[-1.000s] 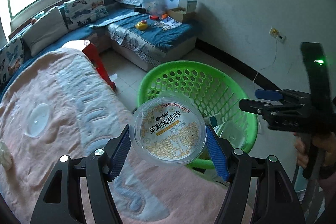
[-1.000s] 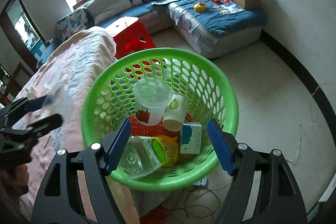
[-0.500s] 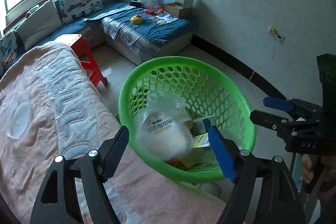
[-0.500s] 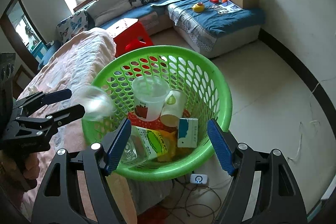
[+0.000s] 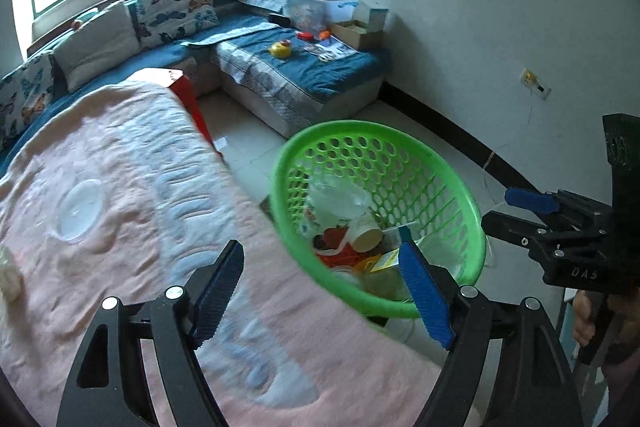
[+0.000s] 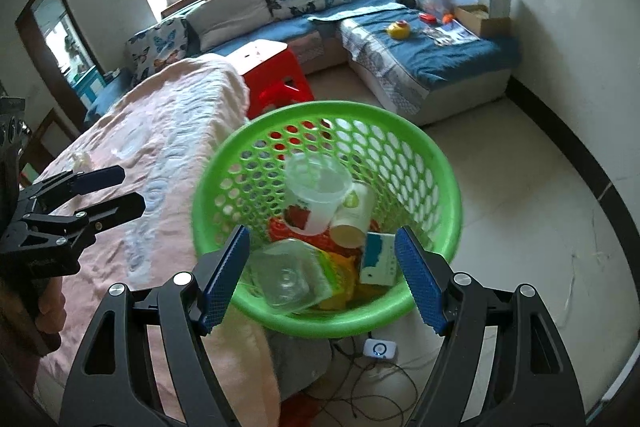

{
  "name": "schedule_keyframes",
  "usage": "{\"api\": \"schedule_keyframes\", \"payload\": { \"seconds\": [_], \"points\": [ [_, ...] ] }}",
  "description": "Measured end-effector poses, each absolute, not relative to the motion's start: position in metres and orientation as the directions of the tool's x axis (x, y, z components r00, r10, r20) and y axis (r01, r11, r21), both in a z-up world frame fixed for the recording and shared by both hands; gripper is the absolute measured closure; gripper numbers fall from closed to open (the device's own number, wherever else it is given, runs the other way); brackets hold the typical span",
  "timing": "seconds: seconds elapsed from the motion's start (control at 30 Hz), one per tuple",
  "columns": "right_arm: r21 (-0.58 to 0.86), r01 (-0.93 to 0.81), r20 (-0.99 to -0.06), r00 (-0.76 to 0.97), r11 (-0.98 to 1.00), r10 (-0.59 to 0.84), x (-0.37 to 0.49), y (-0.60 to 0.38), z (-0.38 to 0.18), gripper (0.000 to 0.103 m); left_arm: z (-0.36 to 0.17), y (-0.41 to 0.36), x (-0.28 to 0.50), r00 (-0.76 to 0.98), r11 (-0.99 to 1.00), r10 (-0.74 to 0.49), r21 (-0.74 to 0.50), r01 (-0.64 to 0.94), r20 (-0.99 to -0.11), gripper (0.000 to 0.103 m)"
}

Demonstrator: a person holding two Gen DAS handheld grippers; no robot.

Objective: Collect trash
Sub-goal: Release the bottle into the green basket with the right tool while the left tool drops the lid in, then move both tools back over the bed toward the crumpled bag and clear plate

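Green basket (image 6: 448, 163) sitting right at the edge of the pink bedspread (image 5: 140, 163), loaded with junk: clear strawberry cup (image 6: 314, 193), paper cup (image 6: 354, 217), small blue-white carton (image 6: 378, 257), clear tub (image 6: 288, 277) lying tipped over. Left gripper (image 5: 320, 287) spread wide, nothing in it. Right gripper (image 6: 322, 277) same, hovering over the basket. Clear lid (image 5: 78, 209) lying on the bedspread.

left gripper (image 5: 320, 291): jaws wide apart, empty, beside green basket (image 5: 472, 227) | right gripper (image 6: 322, 277): jaws spread, apparently empty, over basket rim
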State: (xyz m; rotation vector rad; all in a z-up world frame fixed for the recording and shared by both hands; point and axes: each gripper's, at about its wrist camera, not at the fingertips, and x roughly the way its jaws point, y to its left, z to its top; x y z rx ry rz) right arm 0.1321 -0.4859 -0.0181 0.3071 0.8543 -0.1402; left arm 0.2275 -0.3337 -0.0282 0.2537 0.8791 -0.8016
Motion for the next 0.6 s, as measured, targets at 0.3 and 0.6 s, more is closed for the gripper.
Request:
{"api": "schedule_keyframes", "payload": {
  "seconds": [0.3,0.6],
  "points": [
    [0.206,0.149,-0.740,0.670,0.967,0.054,0.158,-0.443,-0.005,0.025,-0.014,-0.267,0.236,0.472,0.786,-0.451,-0.086,0.612,-0.757,0.026],
    [0.196,0.044,-0.731,0.672,0.980,0.116,0.191,-0.398,0.005,0.020,-0.003,-0.186,0.261,0.569,0.889,-0.346,-0.066,0.453,-0.746,0.026]
  ]
}}
